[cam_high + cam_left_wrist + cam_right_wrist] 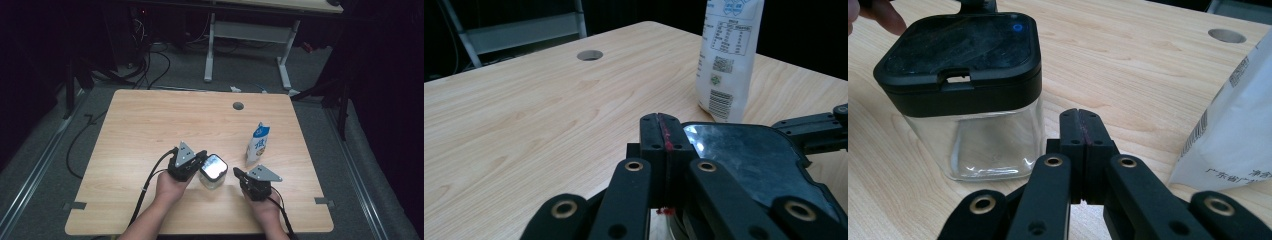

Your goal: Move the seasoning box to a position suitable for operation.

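Between the clenched, empty left tongs (201, 158) and right tongs (237, 174) stands the jar (213, 171).

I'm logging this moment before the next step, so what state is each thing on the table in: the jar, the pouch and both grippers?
Jar: upright on the table, black lid closed, looks empty.
Pouch: standing upright, beside the jar; top seal hard to make out.
Left gripper: fingers shut on nothing, next to the jar's lid.
Right gripper: fingers shut on nothing, apart from the jar.
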Available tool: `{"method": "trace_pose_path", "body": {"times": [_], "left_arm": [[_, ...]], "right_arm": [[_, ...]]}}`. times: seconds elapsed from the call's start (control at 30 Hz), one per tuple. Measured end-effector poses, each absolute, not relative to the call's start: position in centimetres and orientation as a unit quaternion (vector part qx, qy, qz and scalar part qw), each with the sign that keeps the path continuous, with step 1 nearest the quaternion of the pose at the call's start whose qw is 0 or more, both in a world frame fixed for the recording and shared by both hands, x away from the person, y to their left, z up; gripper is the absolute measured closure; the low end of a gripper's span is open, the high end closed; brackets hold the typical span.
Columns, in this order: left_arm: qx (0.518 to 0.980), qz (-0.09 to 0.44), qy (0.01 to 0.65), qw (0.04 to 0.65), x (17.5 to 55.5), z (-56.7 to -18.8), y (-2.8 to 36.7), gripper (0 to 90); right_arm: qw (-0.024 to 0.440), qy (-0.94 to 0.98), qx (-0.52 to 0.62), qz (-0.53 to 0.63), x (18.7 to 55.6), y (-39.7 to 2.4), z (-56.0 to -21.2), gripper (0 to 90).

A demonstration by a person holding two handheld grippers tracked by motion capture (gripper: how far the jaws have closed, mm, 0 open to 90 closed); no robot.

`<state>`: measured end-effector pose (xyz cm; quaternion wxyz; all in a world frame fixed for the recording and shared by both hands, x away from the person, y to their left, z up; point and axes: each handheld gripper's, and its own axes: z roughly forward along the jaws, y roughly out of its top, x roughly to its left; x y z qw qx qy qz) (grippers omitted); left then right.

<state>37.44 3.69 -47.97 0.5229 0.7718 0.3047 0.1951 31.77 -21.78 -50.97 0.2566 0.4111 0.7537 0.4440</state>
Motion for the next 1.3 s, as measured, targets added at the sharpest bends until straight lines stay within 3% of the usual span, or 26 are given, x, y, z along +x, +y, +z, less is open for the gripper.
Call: {"method": "trace_pose_path", "body": {"times": [0.53,1.3], "left_arm": [[0.772,0.213,0.305,0.516,37.44,-47.34,3.86,90.0],[0.769,0.192,0.312,0.524,37.85,-47.93,4.28,90.0]], "right_arm": [[0.253,0.754,0.402,0.453,31.72,-21.95,-50.62,90.0],[0.252,0.756,0.398,0.454,31.62,-21.83,-50.54,89.7]]}}
